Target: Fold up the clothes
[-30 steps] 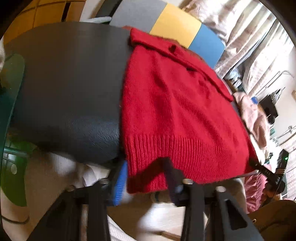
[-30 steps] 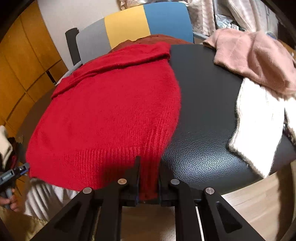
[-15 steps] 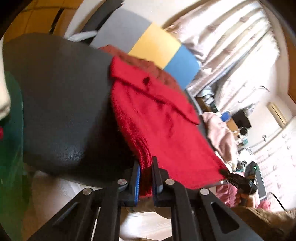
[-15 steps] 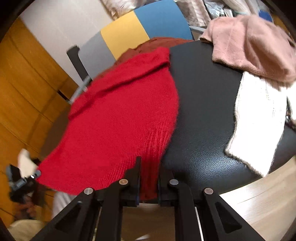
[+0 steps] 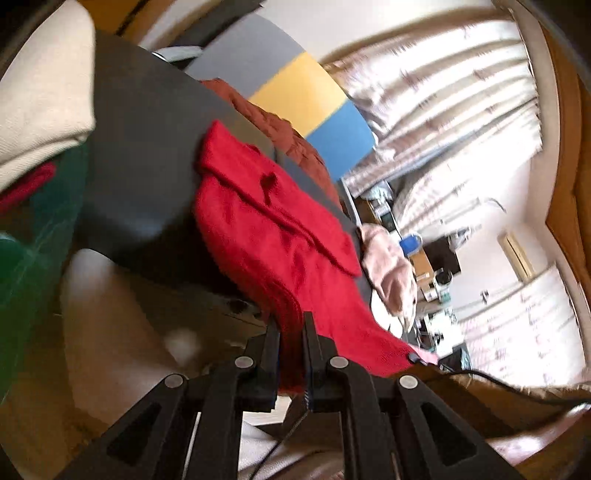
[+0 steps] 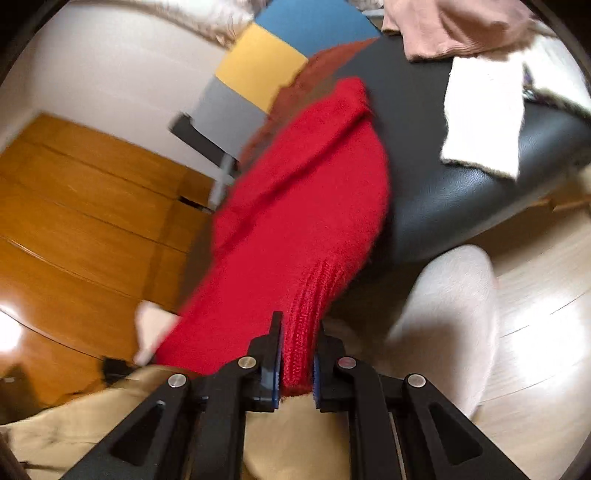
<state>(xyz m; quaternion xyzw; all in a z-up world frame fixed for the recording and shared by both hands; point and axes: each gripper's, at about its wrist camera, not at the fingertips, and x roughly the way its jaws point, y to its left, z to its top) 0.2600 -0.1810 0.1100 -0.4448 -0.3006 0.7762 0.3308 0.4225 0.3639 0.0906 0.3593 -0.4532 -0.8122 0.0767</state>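
A red knitted sweater [image 5: 273, 229] lies partly on a black leather seat [image 5: 147, 155], with its ribbed hem pulled up off the near edge. My left gripper [image 5: 291, 332] is shut on the hem's left corner. My right gripper [image 6: 297, 339] is shut on the hem's right corner; the sweater also shows in the right wrist view [image 6: 310, 192], stretched from the jaws back to the seat [image 6: 465, 192]. The far collar end still rests on the seat.
A pink garment [image 6: 458, 29] and a white garment [image 6: 484, 114] lie on the seat's right side. A rust-brown garment [image 5: 273, 122] lies behind the sweater. A grey, yellow and blue panel [image 5: 295, 92] stands at the back. Cream cloth and a green bin [image 5: 40, 206] are at left.
My left gripper closed on the hem's left corner. Both grippers lifted and tilted, pulling the hem up off the seat's near edge, so the sweater now hangs stretched between jaws and seat.
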